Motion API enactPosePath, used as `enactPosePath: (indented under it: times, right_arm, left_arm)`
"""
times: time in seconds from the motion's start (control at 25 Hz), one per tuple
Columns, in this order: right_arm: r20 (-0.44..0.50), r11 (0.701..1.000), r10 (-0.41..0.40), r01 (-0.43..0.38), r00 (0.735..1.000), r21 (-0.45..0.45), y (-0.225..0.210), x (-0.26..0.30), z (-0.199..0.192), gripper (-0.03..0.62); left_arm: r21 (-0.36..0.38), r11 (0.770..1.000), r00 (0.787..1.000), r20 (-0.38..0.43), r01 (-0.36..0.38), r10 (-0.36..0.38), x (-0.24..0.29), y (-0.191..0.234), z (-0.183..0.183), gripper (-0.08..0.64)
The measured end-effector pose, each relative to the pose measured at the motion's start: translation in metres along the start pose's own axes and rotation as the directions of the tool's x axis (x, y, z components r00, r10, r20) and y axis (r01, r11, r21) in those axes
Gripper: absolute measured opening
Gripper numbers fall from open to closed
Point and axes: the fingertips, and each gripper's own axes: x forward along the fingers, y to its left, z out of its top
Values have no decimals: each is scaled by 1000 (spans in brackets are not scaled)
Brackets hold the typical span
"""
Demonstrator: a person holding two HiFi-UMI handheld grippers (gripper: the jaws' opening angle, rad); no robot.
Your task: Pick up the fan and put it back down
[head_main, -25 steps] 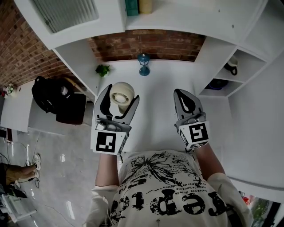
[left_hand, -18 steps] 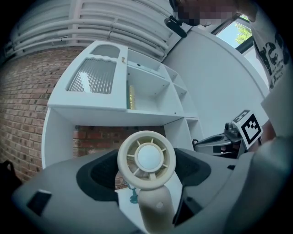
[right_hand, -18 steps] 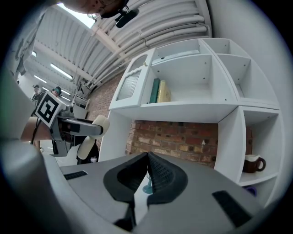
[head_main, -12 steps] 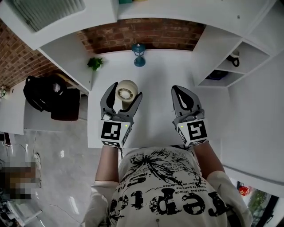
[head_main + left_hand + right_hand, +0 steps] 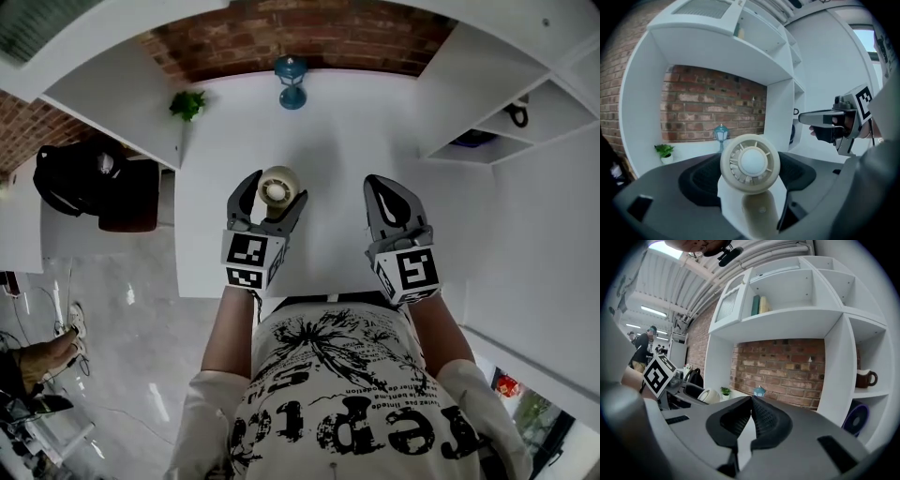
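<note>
Cream desk fan (image 5: 750, 162) clamped in left claw (image 5: 277, 191) over white tabletop (image 5: 328, 131); right claw (image 5: 382, 189) pressed together, empty. Lower straight, keep fan upright, release once base sits flat.

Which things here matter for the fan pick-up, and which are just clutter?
In the job:
fan
left gripper, shut on it
white desk

Lying about:
blue lantern
potted plant
mug
black bag
right gripper, shut and empty
</note>
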Motion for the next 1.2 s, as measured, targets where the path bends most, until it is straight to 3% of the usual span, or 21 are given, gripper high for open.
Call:
enactPosePath:
  times: [0.24, 0.64, 0.92, 1.12, 1.2]
  right_arm:
    - [-69, 999, -13, 16, 997, 36, -7, 8, -41, 15]
    - [-53, 994, -12, 17, 999, 112, -18, 12, -77, 15]
    - [-39, 994, -5, 9, 999, 110, -17, 7, -79, 15]
    - [-43, 994, -9, 14, 999, 111, -19, 5, -80, 15]
    - [-37, 990, -12, 18, 999, 142, -22, 3, -81, 15]
  left_arm:
    - [-46, 999, 988, -154, 12, -19, 33, -8, -63, 372]
    - [-119, 993, 951, -303, 23, -58, 67, -18, -122, 373]
    - [-123, 992, 899, -431, 25, -76, 79, -21, -154, 373]
    - [-166, 986, 873, -481, -5, -76, 84, -20, -172, 373]
    - [-165, 986, 872, -484, -10, -72, 86, -21, -174, 373]
